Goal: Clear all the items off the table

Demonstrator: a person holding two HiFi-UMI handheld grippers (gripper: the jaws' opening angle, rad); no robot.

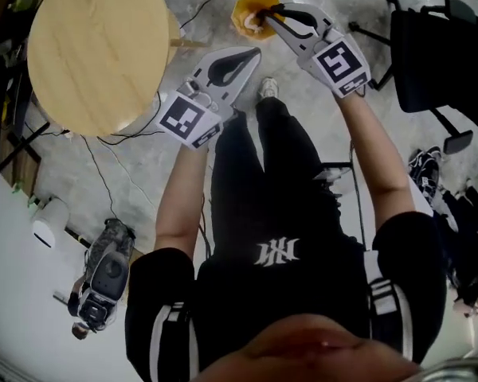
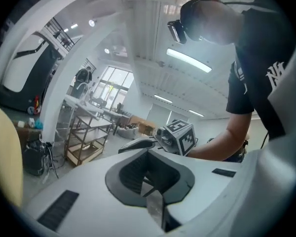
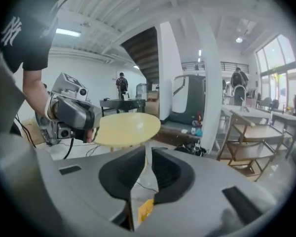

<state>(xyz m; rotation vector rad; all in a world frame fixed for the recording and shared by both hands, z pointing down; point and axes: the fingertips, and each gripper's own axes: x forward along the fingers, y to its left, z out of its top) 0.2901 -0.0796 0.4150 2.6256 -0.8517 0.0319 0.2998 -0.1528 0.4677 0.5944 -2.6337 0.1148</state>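
Holding left gripper shut beside round wooden table, right gripper pinched together, nothing gripped, over yellow thing on floor

I get bright, even light: daylight from the tall glass windows and glare off the long white ceiling strip light. Both gripper views bend and darken at the edges; shadows on the grey concrete floor are soft.

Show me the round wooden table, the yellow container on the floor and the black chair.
round wooden table [image 1: 95,50]: head view, middle of its bare top.
yellow container [image 1: 240,8]: head view, its left side.
black chair [image 1: 438,54]: head view, its black upholstery.
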